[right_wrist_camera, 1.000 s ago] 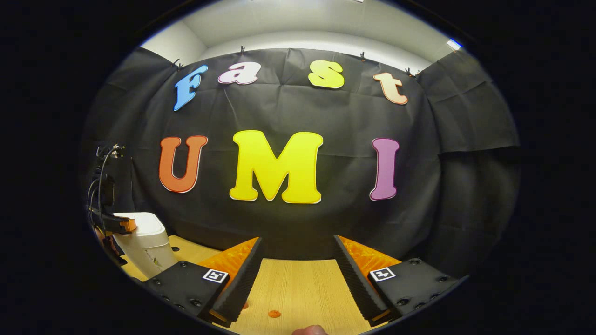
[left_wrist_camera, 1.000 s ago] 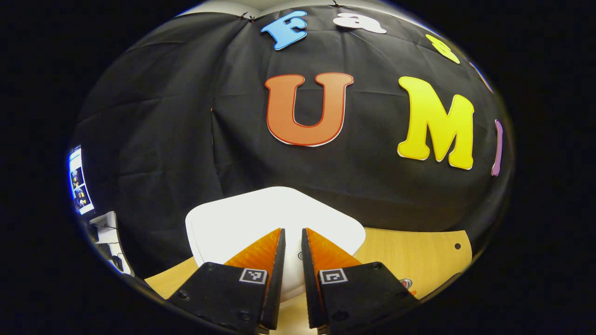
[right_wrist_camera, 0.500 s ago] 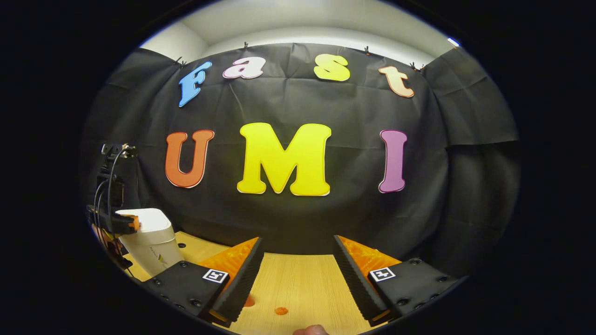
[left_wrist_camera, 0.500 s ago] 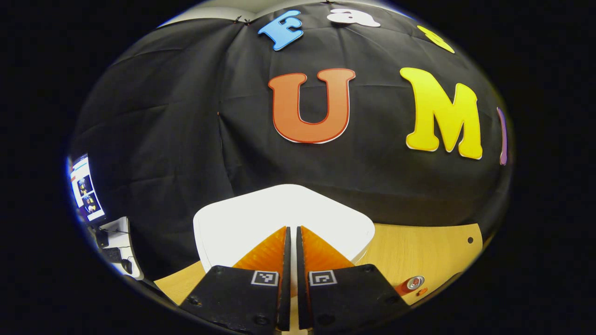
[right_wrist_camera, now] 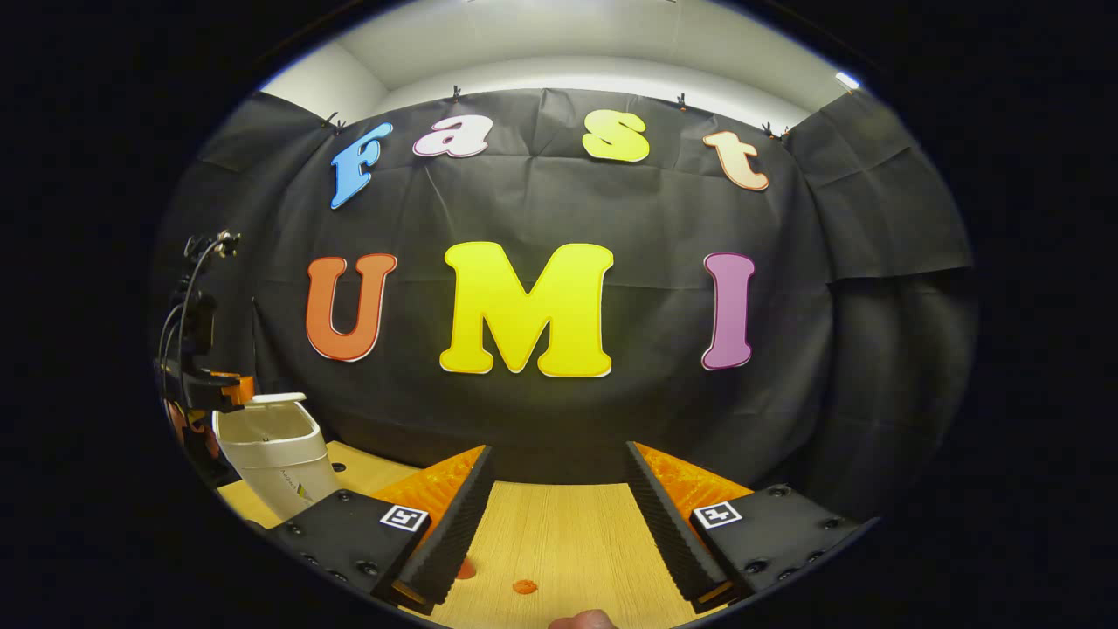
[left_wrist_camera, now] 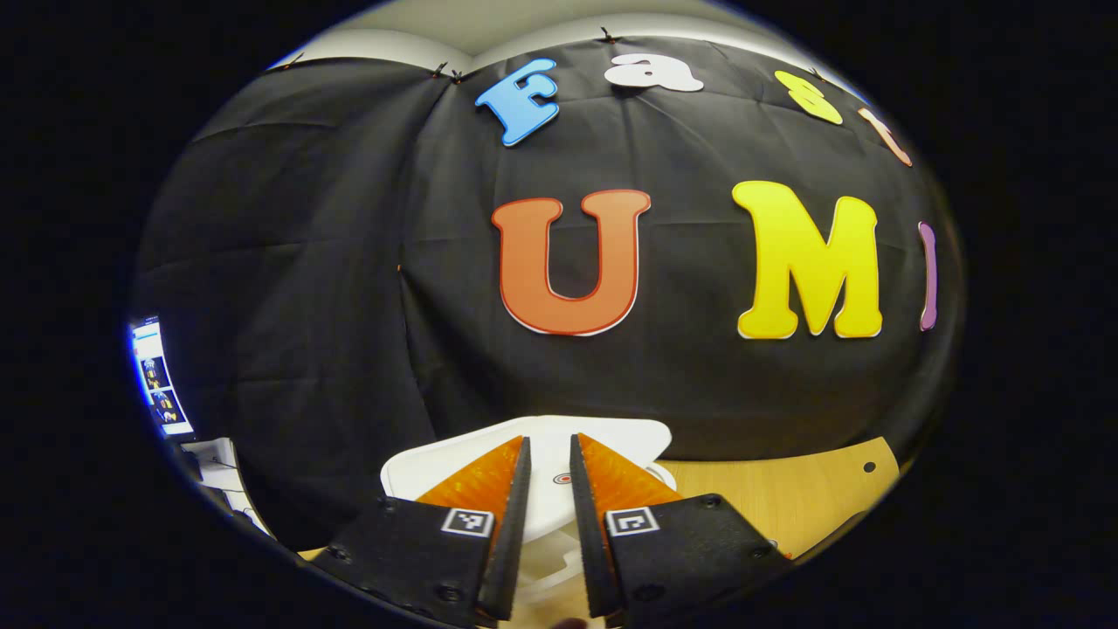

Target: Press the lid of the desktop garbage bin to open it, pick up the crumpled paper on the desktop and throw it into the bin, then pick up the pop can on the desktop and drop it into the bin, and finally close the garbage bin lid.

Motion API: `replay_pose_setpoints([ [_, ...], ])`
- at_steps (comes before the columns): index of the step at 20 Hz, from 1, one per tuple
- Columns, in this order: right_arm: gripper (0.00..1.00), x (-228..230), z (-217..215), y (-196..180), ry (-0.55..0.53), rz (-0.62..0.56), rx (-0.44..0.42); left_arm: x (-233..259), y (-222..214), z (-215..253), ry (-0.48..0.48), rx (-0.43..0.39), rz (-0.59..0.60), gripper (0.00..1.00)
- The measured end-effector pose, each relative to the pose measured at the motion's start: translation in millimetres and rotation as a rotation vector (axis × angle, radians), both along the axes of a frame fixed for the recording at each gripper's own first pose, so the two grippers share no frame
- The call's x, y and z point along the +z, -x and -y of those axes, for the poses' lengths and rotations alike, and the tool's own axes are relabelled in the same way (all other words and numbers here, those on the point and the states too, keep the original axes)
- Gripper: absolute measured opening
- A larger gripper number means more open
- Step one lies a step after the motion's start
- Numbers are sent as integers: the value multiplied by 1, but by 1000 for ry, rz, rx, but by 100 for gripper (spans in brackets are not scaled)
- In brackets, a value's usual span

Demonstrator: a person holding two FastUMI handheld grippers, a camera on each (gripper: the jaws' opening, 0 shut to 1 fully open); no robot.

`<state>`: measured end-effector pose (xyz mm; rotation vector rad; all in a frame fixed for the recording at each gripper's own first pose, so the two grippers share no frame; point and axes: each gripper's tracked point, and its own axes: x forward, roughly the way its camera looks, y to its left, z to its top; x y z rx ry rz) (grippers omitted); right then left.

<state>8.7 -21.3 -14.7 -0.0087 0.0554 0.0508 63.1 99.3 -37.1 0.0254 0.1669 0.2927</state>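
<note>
Left gripper view, from left to right
Monitor (left_wrist_camera: 157,380): at far left edge, lit; contents not read.
Left gripper (left_wrist_camera: 548,467): at bottom centre, fingers set a narrow gap apart, nothing held between them; tips hung over the bin lid, contact not clear.
Bin lid (left_wrist_camera: 638,434): white, raised off the bin's mouth, a small round mark visible in the gap between the fingers.
Desktop (left_wrist_camera: 786,489): pale wood, seen at lower right, with a small hole near its far corner.

Right gripper view, from left to right
Left gripper (right_wrist_camera: 229,391): seen at far left with its cables, just beside the upper rim of the bin; spread not judged from this side.
Garbage bin (right_wrist_camera: 275,454): white, upright on the desktop's left end, mouth uncovered, inside visible.
Right gripper (right_wrist_camera: 559,467): at bottom centre, fingers spread wide, empty, poised above bare wood, well apart from the bin.
Orange spots (right_wrist_camera: 524,586): two small marks on the wood between the fingers.
Fingertip (right_wrist_camera: 581,620): person's, at bottom edge.
</note>
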Motion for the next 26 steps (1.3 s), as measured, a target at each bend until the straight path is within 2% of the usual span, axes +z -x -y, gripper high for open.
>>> replay_pose_setpoints([
  [1, 94, 2, 0, -1, -5, 3, -1, 5, -1, 1, -7, -7, 11, 49],
  [2, 94, 4, 0, -1, -9, 7, -1, 11, 1, 3, -14, -13, 25, 51],
  [3, 94, 7, 1, -1, -10, 15, -2, 18, 2, 6, -14, -23, 40, 71],
  [5, 94, 11, 2, 0, -12, 28, -4, 32, 5, 14, -26, -49, 77, 86],
  [10, 94, 9, 6, 1, -21, 29, -10, 49, 17, 34, -30, -103, 117, 90],
  [11, 94, 9, 7, 1, -24, 28, -10, 52, 19, 38, -22, -112, 122, 98],
  [12, 94, 7, 7, 3, -25, 27, -9, 54, 21, 40, -15, -119, 126, 90],
  [15, 94, -1, 10, 4, -34, 17, 0, 49, 28, 57, 12, -178, 128, 92],
  [17, 94, -5, 16, 6, -30, 11, -5, 44, 35, 63, 16, -204, 124, 98],
  [21, 94, -12, 23, 10, -19, 4, -10, 37, 48, 78, 20, -263, 119, 98],
  [26, 94, -32, 22, 21, -28, -30, 25, 25, 66, 106, 29, -347, 110, 98],
])
